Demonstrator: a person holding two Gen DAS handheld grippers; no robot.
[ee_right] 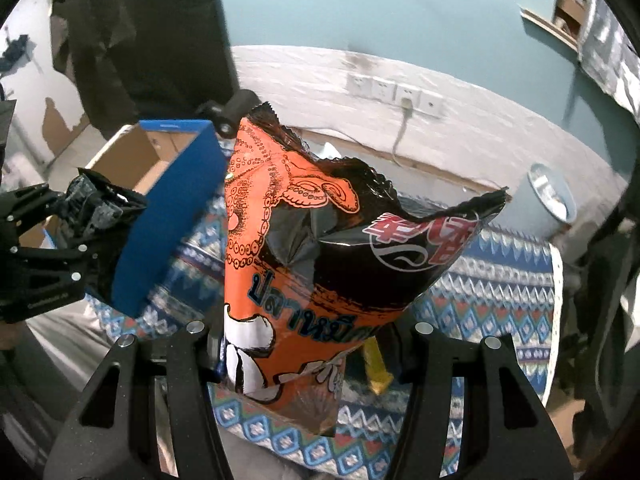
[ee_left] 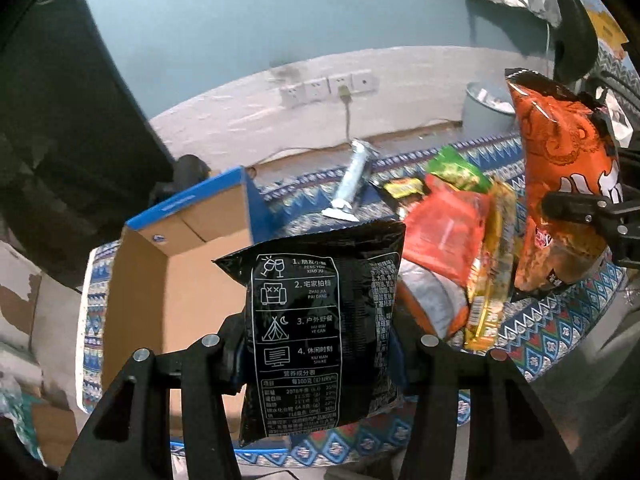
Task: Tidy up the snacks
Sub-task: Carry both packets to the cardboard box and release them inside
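Note:
My left gripper [ee_left: 320, 356] is shut on a black snack bag [ee_left: 320, 320] with white print, held up above the patterned cloth. My right gripper [ee_right: 308, 356] is shut on an orange and black bag [ee_right: 304, 272] with an octopus drawing; the same orange bag [ee_left: 560, 184] hangs at the right of the left wrist view, clamped by the right gripper [ee_left: 580, 208]. An open cardboard box [ee_left: 168, 272] with blue outer sides stands to the left, seen as the blue-sided box [ee_right: 168, 216] in the right wrist view, with the left gripper [ee_right: 80, 208] beside it. Loose snack packs [ee_left: 452, 232] lie piled on the cloth.
A silver tube-shaped pack [ee_left: 354, 176] lies behind the pile. A patterned blue cloth [ee_right: 500, 280] covers the surface. A grey bin [ee_right: 552, 196] stands by the wall under wall sockets [ee_right: 396, 92]. A yellow pack [ee_right: 376, 368] lies under the orange bag.

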